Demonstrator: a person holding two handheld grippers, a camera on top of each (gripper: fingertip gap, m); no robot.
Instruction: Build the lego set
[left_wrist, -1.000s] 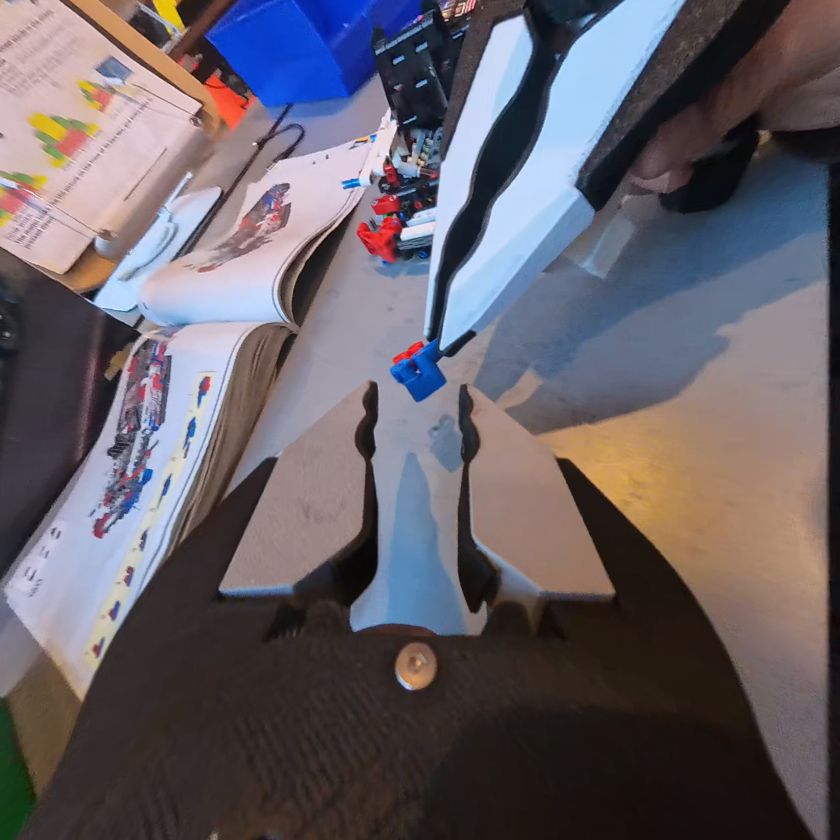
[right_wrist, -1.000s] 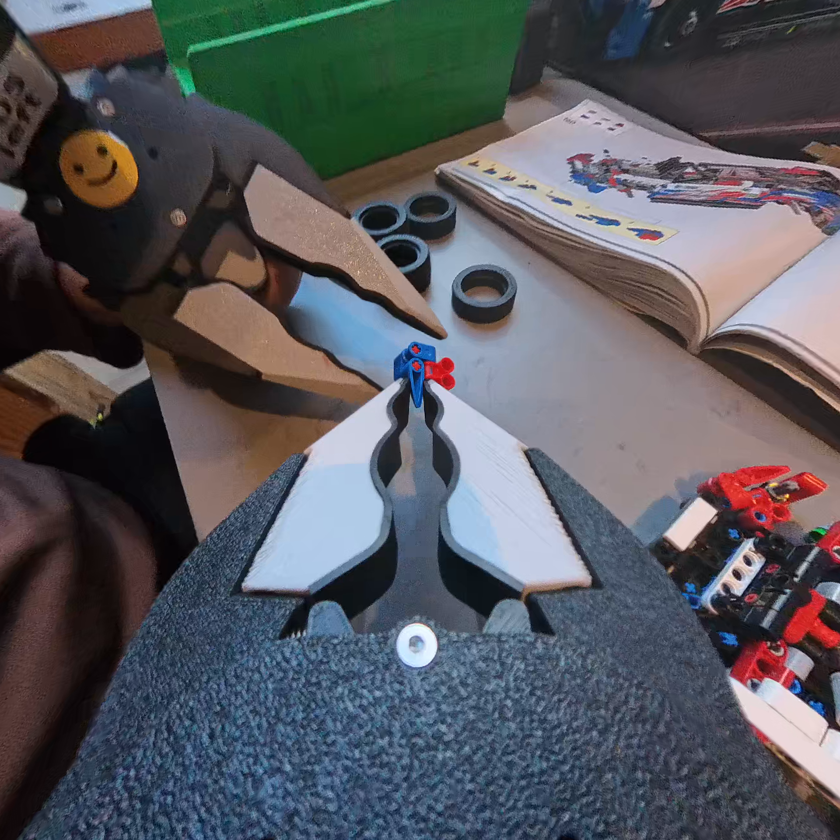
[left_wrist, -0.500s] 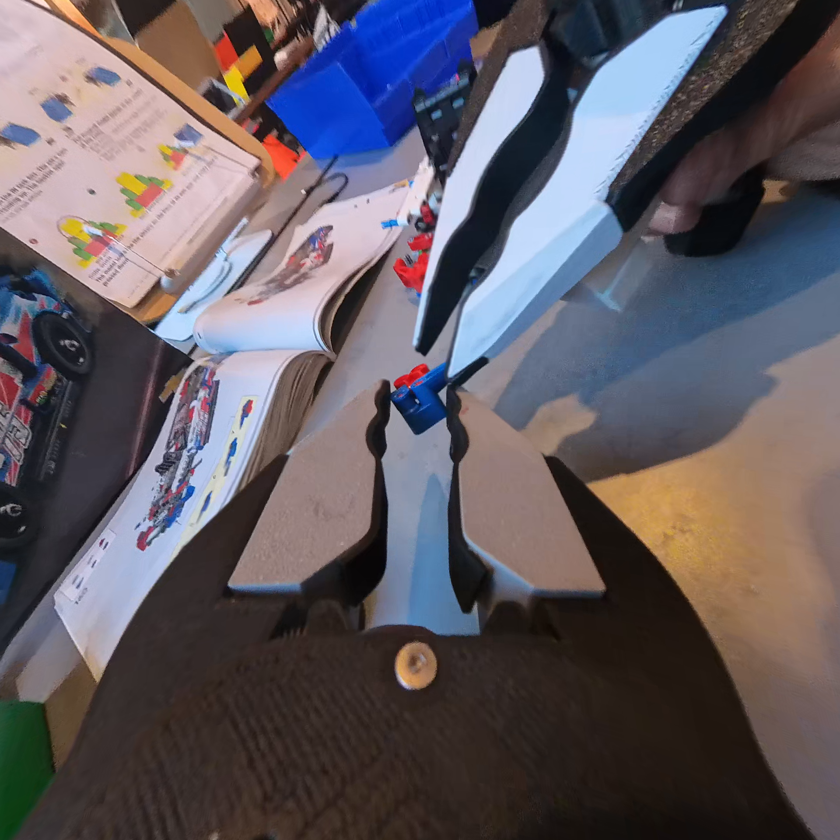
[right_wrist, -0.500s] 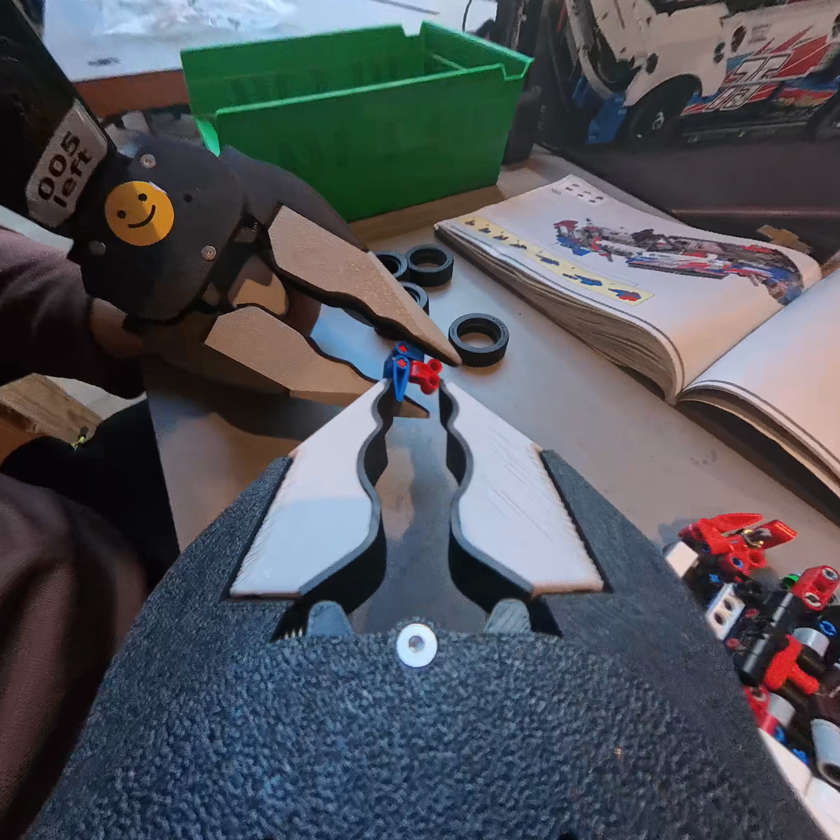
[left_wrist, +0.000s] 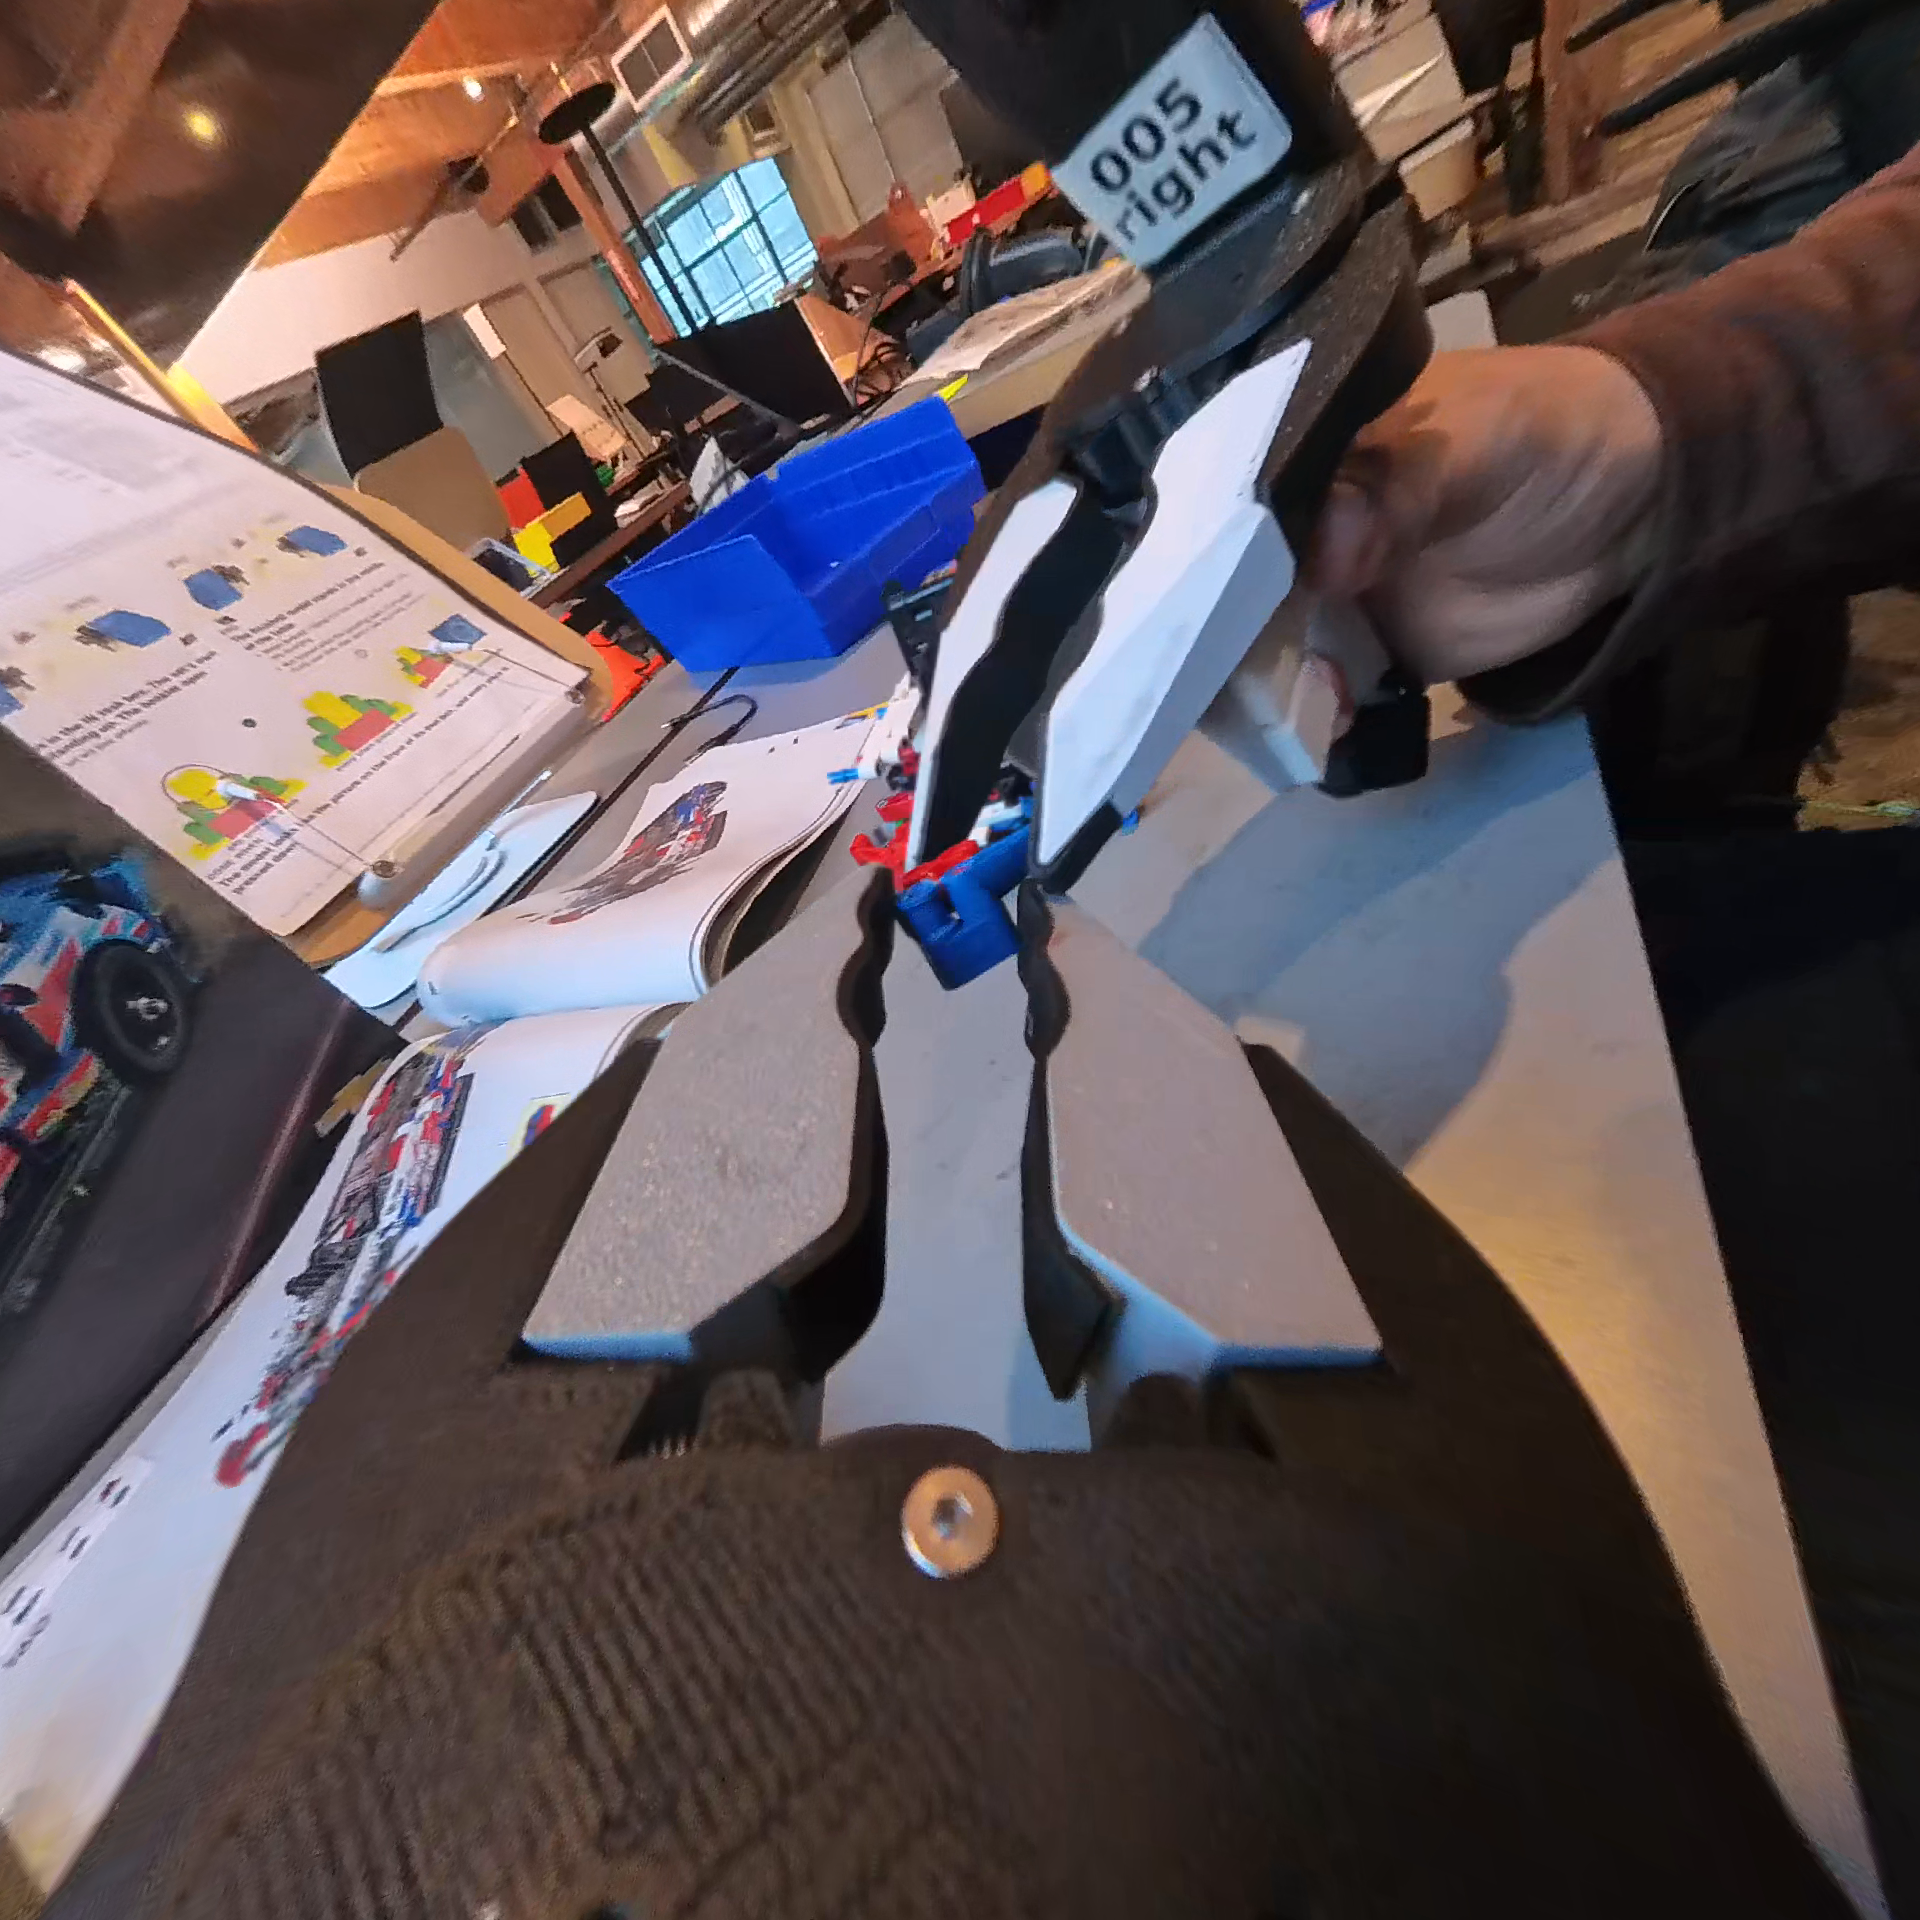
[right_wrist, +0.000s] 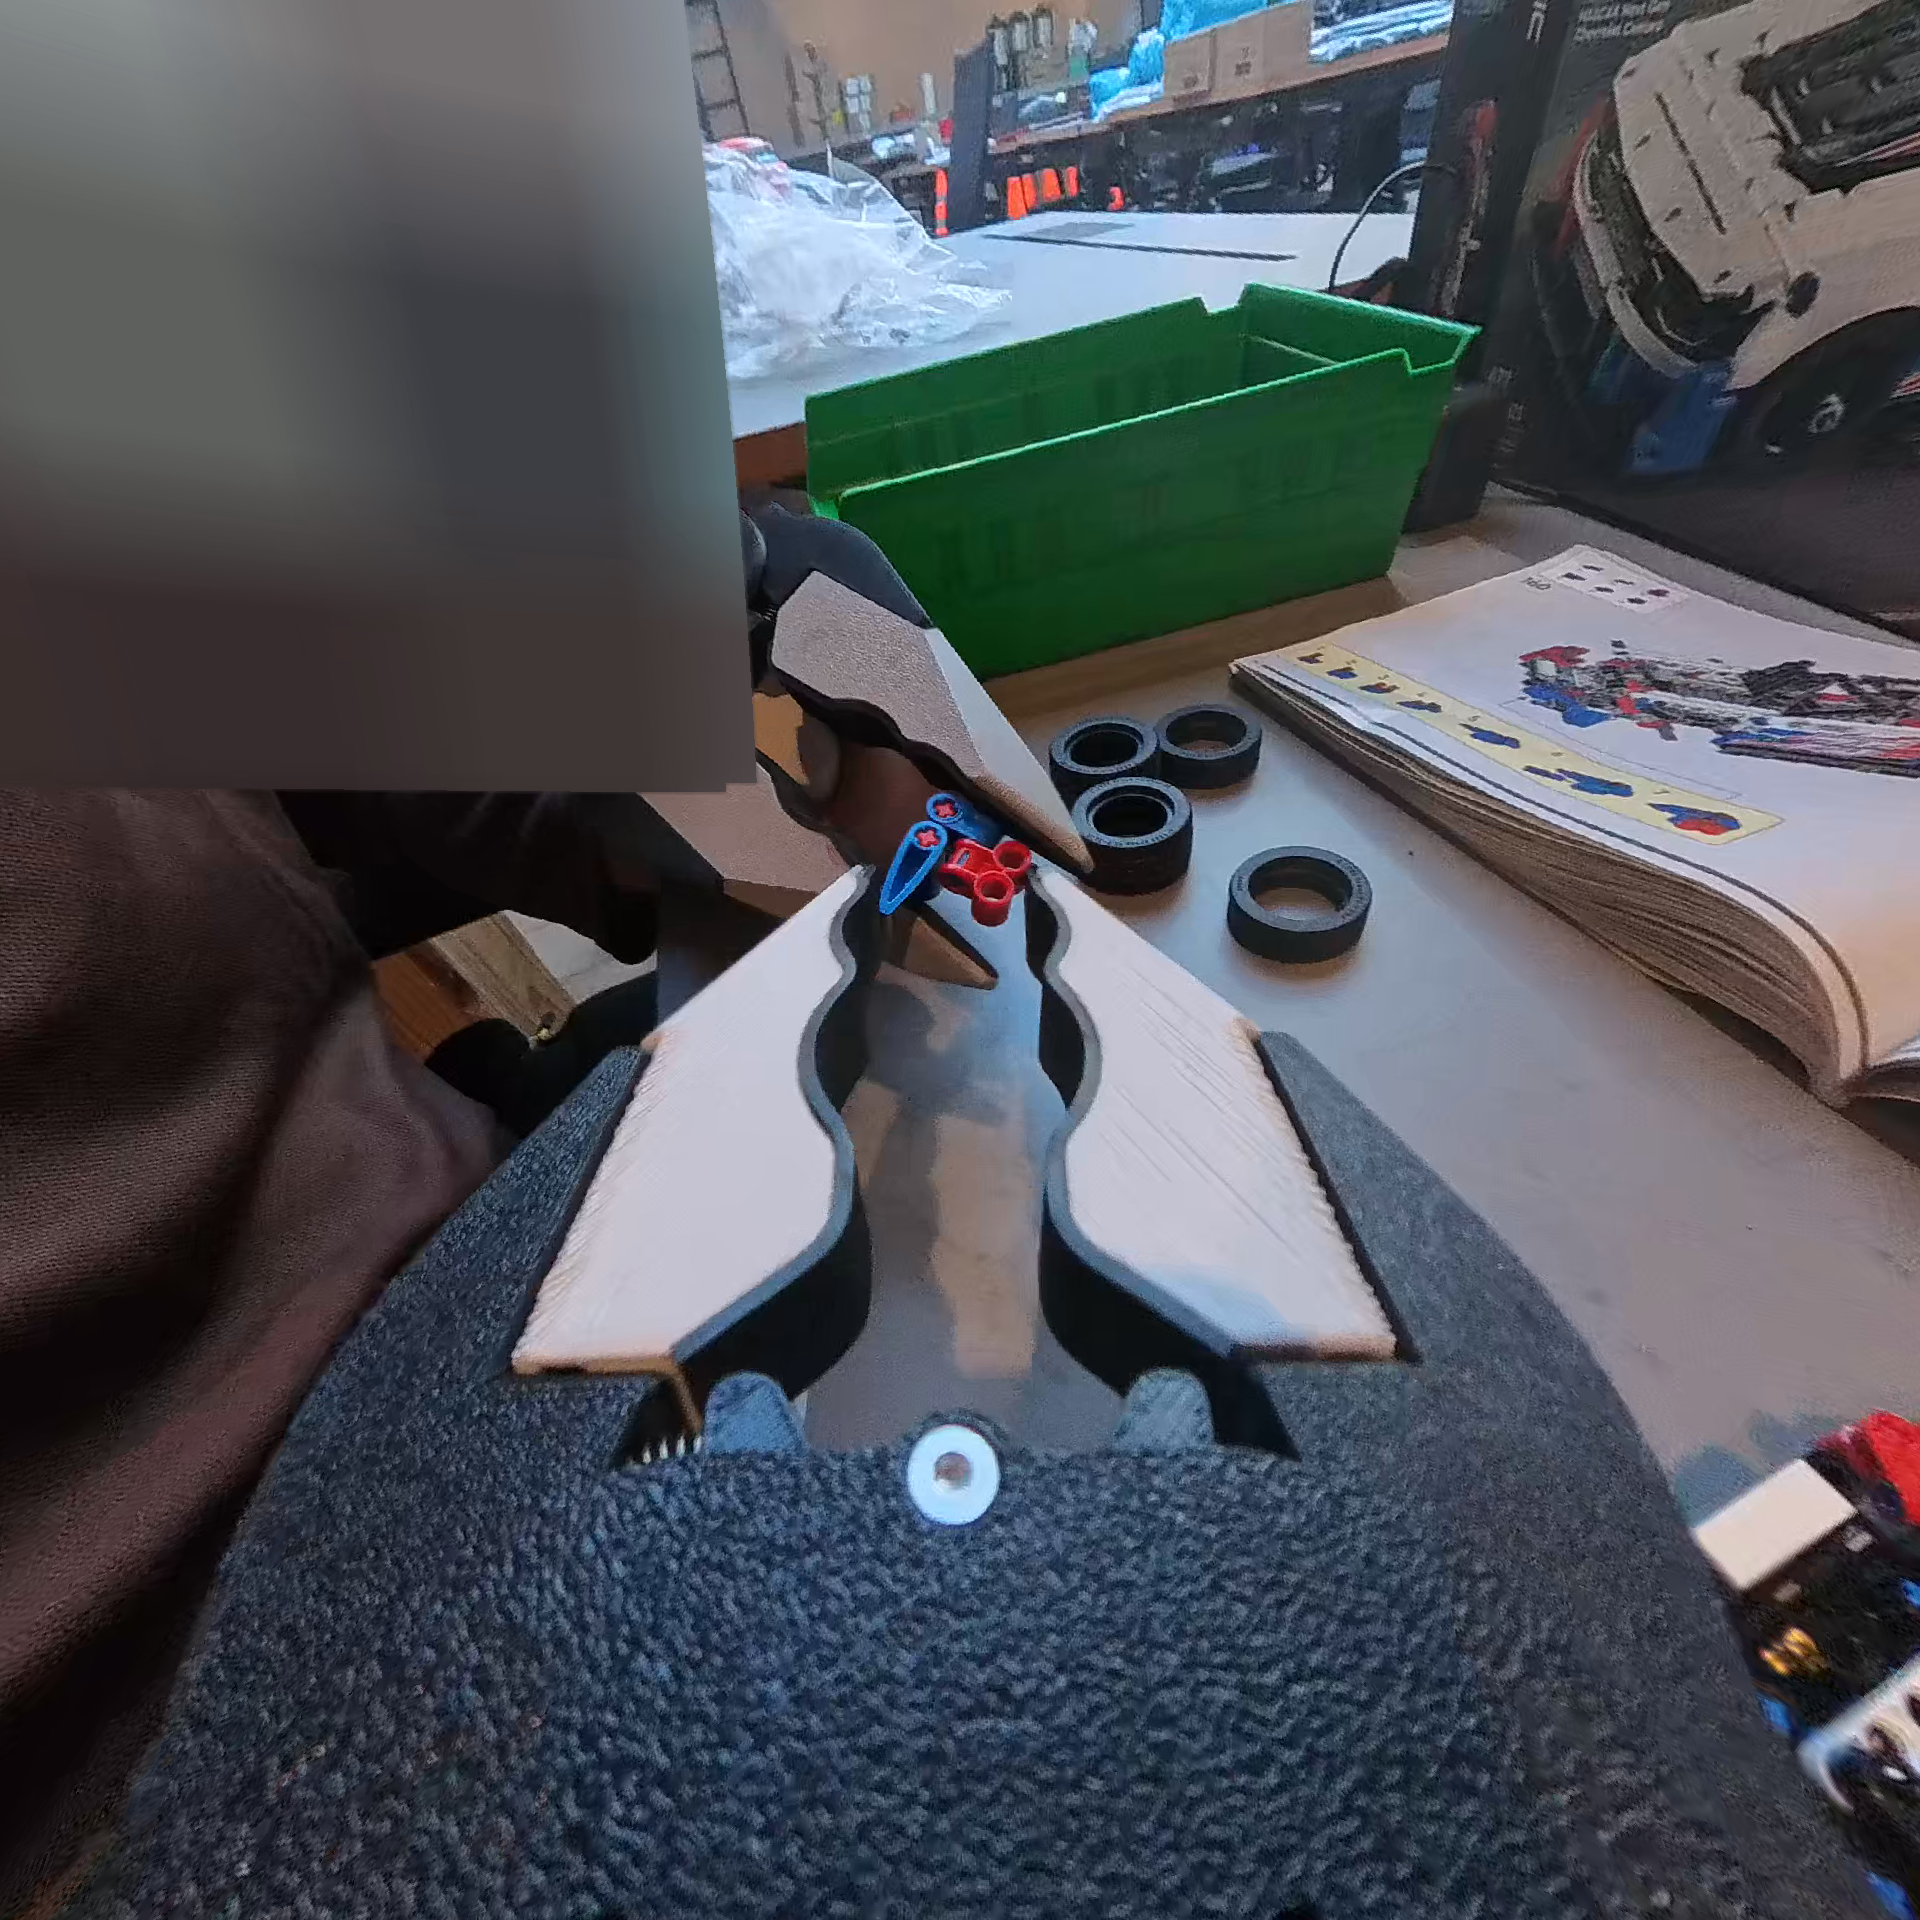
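A small blue and red lego piece (left_wrist: 966, 935) sits between the grey fingertips of my left gripper (left_wrist: 954, 914), which is shut on it above the grey table (left_wrist: 1455, 987). My right gripper (left_wrist: 982, 868), with white fingers, points at the piece from the opposite side. In the right wrist view its jaws stand apart around the piece (right_wrist: 961, 862), so my right gripper (right_wrist: 951, 888) is open. In that view my left gripper (right_wrist: 1034, 920) clamps the piece from above and below. Whether the right fingertips still touch the piece is unclear.
An open instruction book (right_wrist: 1558, 831) lies on the table, also in the left wrist view (left_wrist: 644, 935). Several black tyres (right_wrist: 1132, 821) lie beside a green bin (right_wrist: 1143, 499). A partly built model (right_wrist: 1829, 1610) sits near my right gripper. A blue bin (left_wrist: 810, 582) stands farther back. Less than 4 cm separates the two grippers' tips. From either gripper's tips it is about 15 centimeters to the partly built model (right_wrist: 1829, 1610).
The right gripper, shut on the piece a second ago, has opened. The left gripper has moved in and closed on the piece. Both grippers have tilted up, showing more of the room.
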